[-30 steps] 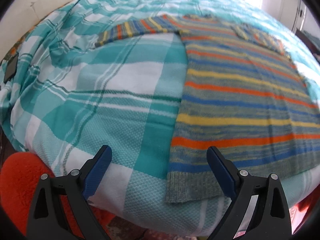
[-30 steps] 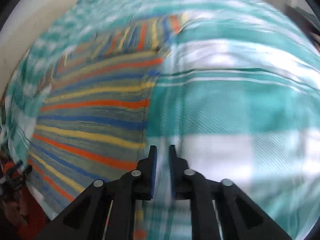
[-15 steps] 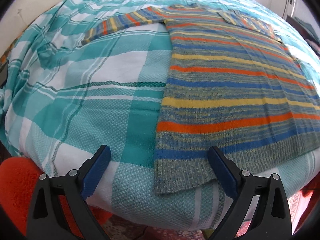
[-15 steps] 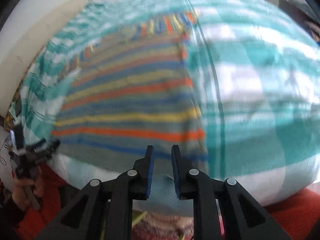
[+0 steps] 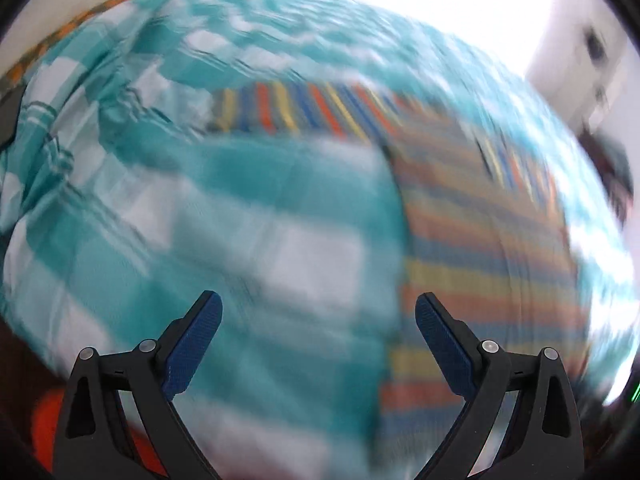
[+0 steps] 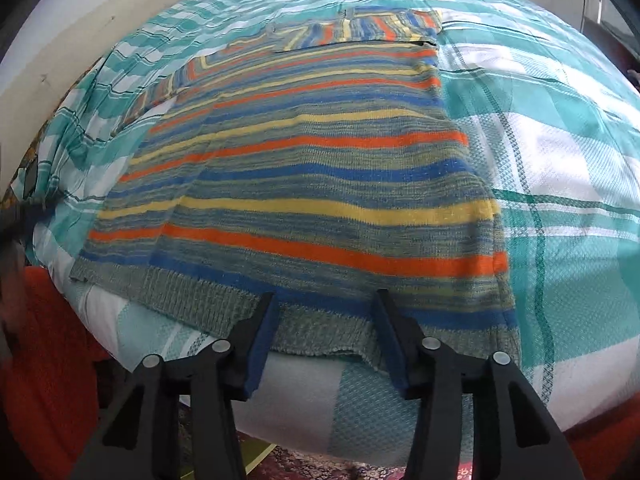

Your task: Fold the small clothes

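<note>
The bed (image 6: 568, 184), covered by a teal and white checked woven spread, fills both views. Its near edge curves down to an orange-red fabric (image 6: 52, 344) below the left corner and a patterned rug (image 6: 304, 460) under the middle.

The striped sweater (image 6: 304, 184) lies flat on the bed, a coarse knit in orange, blue, yellow and grey-green bands with a ribbed hem along the bed's near edge. One sleeve (image 6: 380, 26) is folded across the sweater's top. The other sleeve (image 5: 296, 110) stretches sideways onto the spread, away from the sweater body. To the right of the sweater the spread lies broad and bare; to its left a narrower, more wrinkled strip runs to the bed's side.

Half a second ago the right wrist view was smeared and its jaws were nearly together; now it is sharp, closer to the hem, and the right gripper (image 6: 324, 300) has its jaws spread apart, straddling the ribbed hem without pinching it. The left wrist view has changed the other way: it was sharp then and is heavily blurred now, with the sweater (image 5: 480, 248) shifted to the right of the frame. The left gripper (image 5: 318, 312) keeps its jaws spread wide, holding nothing, over bare spread just left of the sweater's side edge.
</note>
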Motion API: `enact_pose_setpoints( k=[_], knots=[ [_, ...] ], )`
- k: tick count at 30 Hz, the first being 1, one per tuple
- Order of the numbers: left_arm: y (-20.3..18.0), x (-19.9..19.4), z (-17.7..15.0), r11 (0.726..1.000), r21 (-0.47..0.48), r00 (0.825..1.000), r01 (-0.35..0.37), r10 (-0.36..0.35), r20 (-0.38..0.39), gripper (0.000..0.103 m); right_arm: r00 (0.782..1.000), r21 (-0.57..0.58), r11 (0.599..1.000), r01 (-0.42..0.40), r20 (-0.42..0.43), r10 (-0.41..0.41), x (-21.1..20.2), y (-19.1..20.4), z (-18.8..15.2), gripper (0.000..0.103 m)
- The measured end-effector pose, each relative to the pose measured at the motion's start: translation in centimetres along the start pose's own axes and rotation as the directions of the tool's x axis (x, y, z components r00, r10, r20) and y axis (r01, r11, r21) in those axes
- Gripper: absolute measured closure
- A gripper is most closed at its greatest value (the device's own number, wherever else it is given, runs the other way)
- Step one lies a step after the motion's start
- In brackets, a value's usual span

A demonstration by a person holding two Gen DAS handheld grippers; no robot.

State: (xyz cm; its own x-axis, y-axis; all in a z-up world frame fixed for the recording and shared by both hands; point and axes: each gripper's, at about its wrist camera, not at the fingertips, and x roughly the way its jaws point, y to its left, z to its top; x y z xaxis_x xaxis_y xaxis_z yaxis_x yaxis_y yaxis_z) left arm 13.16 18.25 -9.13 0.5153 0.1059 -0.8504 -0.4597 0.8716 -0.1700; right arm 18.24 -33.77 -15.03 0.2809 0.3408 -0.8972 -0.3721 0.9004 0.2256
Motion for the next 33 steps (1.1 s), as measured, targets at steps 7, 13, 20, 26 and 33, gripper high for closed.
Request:
enact_pose_setpoints(
  k=[7,13,20,26,33],
  knots=[
    [11.8,10.3,12.0,0.911,-0.410,0.999,0.034,-0.042,-0.010,0.023,1.000,-0.040,0.999,0.029,0.006,-0.029,0.8,1.2,-0.1,0.044],
    [13.5,16.5,14.6,0.881,-0.473,0.998,-0.005,-0.024,-0.056,0.032,0.999,-0.068,0.996,0.050,0.006,-0.050,1.0,1.6,-0.1,0.043],
    [9.8,15.7,17.8,0.939,-0.338,0.998,-0.063,0.056,-0.028,0.100,0.998,-0.091,0.994,0.068,0.007,-0.068,1.4,2.1,-0.1,0.039],
    [-4.4,9.3,21.4,0.998,0.023,0.985,-0.058,0.054,0.162,0.100,0.999,-0.078,0.996,0.047,0.016,-0.046,1.3,1.8,-0.1,0.039],
    [-26.4,8.5,16.5,0.901,0.429,0.975,0.061,-0.146,0.168,0.046,0.999,-0.062,0.998,0.024,0.024,-0.022,1.0,1.5,-0.2,0.039]
  ],
)
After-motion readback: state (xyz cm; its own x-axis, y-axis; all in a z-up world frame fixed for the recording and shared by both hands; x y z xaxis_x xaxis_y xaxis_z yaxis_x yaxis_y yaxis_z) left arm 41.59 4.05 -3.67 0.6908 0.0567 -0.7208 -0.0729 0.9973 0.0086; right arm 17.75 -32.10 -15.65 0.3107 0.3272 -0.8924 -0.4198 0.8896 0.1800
